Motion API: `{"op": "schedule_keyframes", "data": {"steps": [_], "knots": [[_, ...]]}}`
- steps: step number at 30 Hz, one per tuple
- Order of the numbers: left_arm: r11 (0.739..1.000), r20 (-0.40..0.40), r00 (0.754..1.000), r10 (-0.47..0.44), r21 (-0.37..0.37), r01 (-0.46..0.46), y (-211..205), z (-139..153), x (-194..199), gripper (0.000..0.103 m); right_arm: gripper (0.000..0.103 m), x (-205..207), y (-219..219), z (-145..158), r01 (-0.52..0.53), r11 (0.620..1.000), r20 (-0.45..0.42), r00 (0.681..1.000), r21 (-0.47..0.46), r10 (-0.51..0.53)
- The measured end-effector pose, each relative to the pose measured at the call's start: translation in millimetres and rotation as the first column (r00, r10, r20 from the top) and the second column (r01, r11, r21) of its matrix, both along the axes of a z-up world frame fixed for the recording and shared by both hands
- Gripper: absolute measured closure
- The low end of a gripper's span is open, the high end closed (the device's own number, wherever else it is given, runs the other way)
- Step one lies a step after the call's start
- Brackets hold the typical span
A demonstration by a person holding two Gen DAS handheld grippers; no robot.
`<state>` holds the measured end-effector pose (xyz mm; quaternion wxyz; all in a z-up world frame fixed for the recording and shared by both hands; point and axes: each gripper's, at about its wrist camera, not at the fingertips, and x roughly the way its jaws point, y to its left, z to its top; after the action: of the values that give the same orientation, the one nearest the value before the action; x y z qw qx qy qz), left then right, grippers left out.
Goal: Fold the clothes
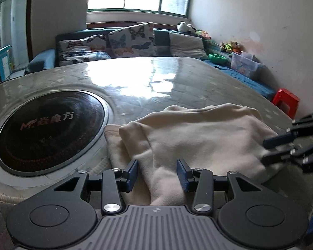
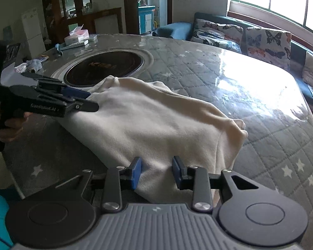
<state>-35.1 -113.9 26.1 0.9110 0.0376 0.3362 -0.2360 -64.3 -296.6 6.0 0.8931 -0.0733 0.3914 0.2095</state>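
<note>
A cream garment [image 1: 198,137] lies folded on the quilted table, near its front edge; it also shows in the right wrist view [image 2: 156,125]. My left gripper [image 1: 157,173] is open, its blue pads either side of the garment's near left edge. It also shows in the right wrist view [image 2: 87,100] at the cloth's left corner. My right gripper [image 2: 156,173] is open, its pads astride the garment's near right edge. It also shows in the left wrist view [image 1: 269,150], fingers apart at the cloth's right edge.
A round black cooktop [image 1: 50,129] is set into the table left of the garment. A sofa with butterfly cushions [image 1: 131,39] stands behind. A red stool [image 1: 285,102] is at the right. Boxes and cloths [image 2: 77,37] lie at the table's far left.
</note>
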Motion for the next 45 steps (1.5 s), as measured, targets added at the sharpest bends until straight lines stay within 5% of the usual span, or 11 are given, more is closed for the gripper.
{"op": "schedule_keyframes", "data": {"steps": [7,18,22,34,38,45], "knots": [[1.000,0.030,1.000,-0.006,-0.008,0.007,-1.8,13.2,1.7,0.057,0.070,22.4,-21.0,15.7,0.136,0.988,0.059,0.988,0.077,-0.141],[0.999,0.040,0.999,0.036,0.033,-0.037,-7.7,7.4,20.5,0.057,0.070,64.3,-46.1,-7.6,0.296,0.950,0.008,0.955,0.104,-0.298],[0.996,0.041,0.997,0.060,0.057,-0.062,-4.3,1.4,25.5,0.057,0.060,47.6,-37.9,7.9,0.247,0.965,0.047,0.967,0.092,-0.252],[0.995,0.043,0.995,0.095,0.022,-0.096,15.4,12.9,9.6,0.056,0.059,13.2,52.1,6.2,-0.050,0.999,0.058,0.997,0.020,0.049],[0.996,0.047,0.995,0.089,0.028,-0.090,24.5,14.0,-4.3,0.054,0.058,8.1,71.2,-3.3,-0.086,0.994,0.069,0.994,-0.065,0.090],[0.997,0.037,0.997,0.071,0.010,-0.072,33.5,14.1,-27.1,0.051,0.058,7.7,85.0,15.0,-0.126,0.990,0.097,0.987,-0.060,0.132]]}}
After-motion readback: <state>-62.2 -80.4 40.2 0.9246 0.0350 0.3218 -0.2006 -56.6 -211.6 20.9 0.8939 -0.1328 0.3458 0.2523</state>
